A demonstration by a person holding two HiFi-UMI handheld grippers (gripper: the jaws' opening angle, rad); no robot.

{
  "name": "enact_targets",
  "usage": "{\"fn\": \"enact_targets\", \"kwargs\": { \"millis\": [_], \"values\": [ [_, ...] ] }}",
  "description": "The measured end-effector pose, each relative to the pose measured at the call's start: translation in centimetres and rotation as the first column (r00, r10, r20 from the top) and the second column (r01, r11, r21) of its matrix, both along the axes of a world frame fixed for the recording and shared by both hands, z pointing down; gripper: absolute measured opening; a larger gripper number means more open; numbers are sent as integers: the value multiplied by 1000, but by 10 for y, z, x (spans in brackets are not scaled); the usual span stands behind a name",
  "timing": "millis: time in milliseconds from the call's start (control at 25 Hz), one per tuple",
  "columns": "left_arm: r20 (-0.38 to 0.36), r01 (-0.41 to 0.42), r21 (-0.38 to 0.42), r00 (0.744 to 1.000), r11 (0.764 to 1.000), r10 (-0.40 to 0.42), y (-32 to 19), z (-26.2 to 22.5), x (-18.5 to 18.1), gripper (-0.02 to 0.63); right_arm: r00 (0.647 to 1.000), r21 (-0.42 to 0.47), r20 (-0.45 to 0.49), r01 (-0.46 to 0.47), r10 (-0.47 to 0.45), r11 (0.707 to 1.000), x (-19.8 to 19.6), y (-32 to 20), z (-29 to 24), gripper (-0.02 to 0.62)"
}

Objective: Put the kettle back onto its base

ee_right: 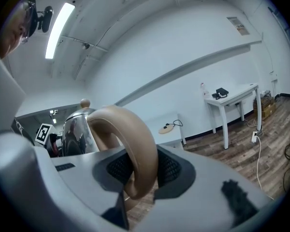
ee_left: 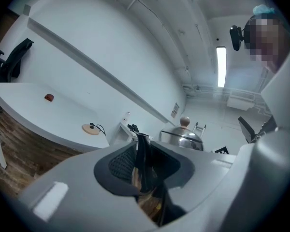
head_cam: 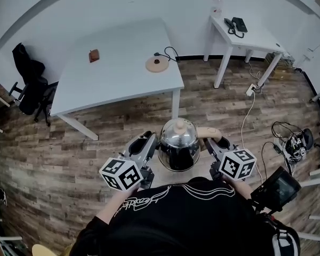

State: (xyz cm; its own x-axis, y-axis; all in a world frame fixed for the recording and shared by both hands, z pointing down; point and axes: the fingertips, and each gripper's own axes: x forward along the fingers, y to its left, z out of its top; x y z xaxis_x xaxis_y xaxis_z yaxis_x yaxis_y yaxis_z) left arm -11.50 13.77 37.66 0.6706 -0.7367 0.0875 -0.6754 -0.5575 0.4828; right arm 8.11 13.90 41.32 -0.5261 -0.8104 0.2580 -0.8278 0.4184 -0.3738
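While well short of the white table [head_cam: 106,84] and the round base [head_cam: 157,64] on it, held left gripper [head_cam: 149,145] clamped on the spout [ee_left: 143,161], kettle [head_cam: 178,140] airborne over the wood floor [head_cam: 69,159], right gripper [head_cam: 214,144] clamped on the tan handle [ee_right: 135,144]. Pickup judged complete; carry to the table and seating on the base outstanding.
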Motion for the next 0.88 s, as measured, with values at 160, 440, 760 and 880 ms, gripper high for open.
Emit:
{"fn": "enact_targets", "kwargs": {
  "millis": [160,440,760,880],
  "values": [
    [-6,10,-25,1000,1000,-10,-25,10,-3,87,1000,-30,9,6,-6,1000,-3,-23,13,109],
    [7,34,-71,999,997,-34,-99,32,9,87,999,-58,16,35,-34,998,8,-101,35,109],
    [-3,103,-112,995,988,-104,-241,39,20,87,995,-81,-10,102,-103,991,20,-254,38,109],
    [0,125,-107,992,986,-126,-285,42,24,87,992,-68,-19,124,-125,990,23,-303,38,109]
  ]
}}
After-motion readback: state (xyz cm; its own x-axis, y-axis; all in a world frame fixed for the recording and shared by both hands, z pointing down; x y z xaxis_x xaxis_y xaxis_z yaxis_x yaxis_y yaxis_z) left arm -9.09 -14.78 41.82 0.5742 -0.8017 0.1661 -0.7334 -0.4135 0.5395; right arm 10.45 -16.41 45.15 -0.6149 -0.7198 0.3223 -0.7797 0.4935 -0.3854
